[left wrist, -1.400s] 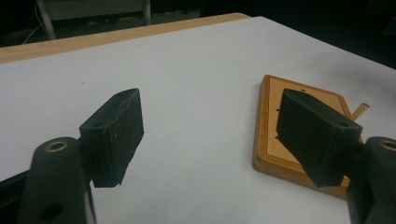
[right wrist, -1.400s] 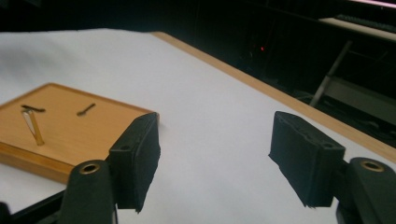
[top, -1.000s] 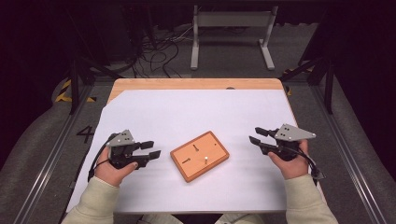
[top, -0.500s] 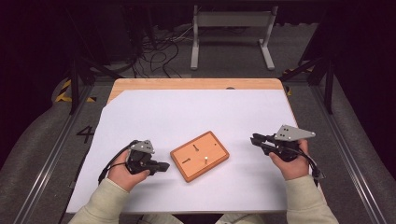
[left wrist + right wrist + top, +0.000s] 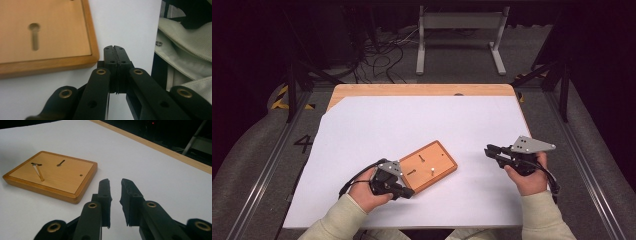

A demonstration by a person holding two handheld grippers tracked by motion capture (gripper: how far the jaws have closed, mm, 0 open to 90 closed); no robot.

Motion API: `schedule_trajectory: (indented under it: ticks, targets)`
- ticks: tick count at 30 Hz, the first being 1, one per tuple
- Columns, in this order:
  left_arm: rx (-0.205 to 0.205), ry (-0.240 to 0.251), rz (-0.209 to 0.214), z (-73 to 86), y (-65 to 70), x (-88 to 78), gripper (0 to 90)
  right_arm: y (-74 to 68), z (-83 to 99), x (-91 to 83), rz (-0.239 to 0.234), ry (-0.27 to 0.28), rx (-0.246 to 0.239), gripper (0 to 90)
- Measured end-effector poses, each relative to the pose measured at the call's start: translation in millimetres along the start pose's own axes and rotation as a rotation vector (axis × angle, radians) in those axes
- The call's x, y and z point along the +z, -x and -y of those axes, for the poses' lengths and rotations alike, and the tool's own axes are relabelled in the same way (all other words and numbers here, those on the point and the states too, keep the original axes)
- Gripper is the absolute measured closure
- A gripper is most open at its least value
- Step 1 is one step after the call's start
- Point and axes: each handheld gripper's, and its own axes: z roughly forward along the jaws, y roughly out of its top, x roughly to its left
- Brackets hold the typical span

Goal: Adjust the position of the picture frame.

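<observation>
A flat wooden board [image 5: 429, 165] with keyhole slots lies tilted on the white sheet, and a small light peg [image 5: 431, 170] stands in it. My left gripper [image 5: 408, 192] is shut with nothing between its pads, its tips just off the board's near left corner. In the left gripper view the closed tips [image 5: 115, 47] lie beside the board's rim [image 5: 50, 63], near a slot [image 5: 34, 35]. My right gripper [image 5: 488, 150] hovers to the right of the board, pointing at it. Its jaws [image 5: 115, 182] have just been closing; a narrow gap is left, with nothing in it. The peg [image 5: 38, 173] leans on the board [image 5: 72, 180].
A white sheet [image 5: 422, 120] covers most of the wooden table [image 5: 422, 90]. Beyond the far edge, a metal stand [image 5: 459, 22] and cables [image 5: 382, 55] sit on the dark floor. A pale sleeve [image 5: 187, 42] hangs off the table's near edge.
My left hand has moved right and toward me to the board's near corner, and its jaws have shut. The right gripper's jaws have narrowed while that hand stayed in place.
</observation>
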Motion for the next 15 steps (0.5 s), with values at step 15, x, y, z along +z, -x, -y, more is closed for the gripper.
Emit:
schedule_trajectory:
  ticks: [15]
  targets:
    - [-0.011,-0.043,-0.036,-2.0,-4.3,20.4,90.0,-0.1,2.6,-7.9,0.018,0.002,0.008,77.8]
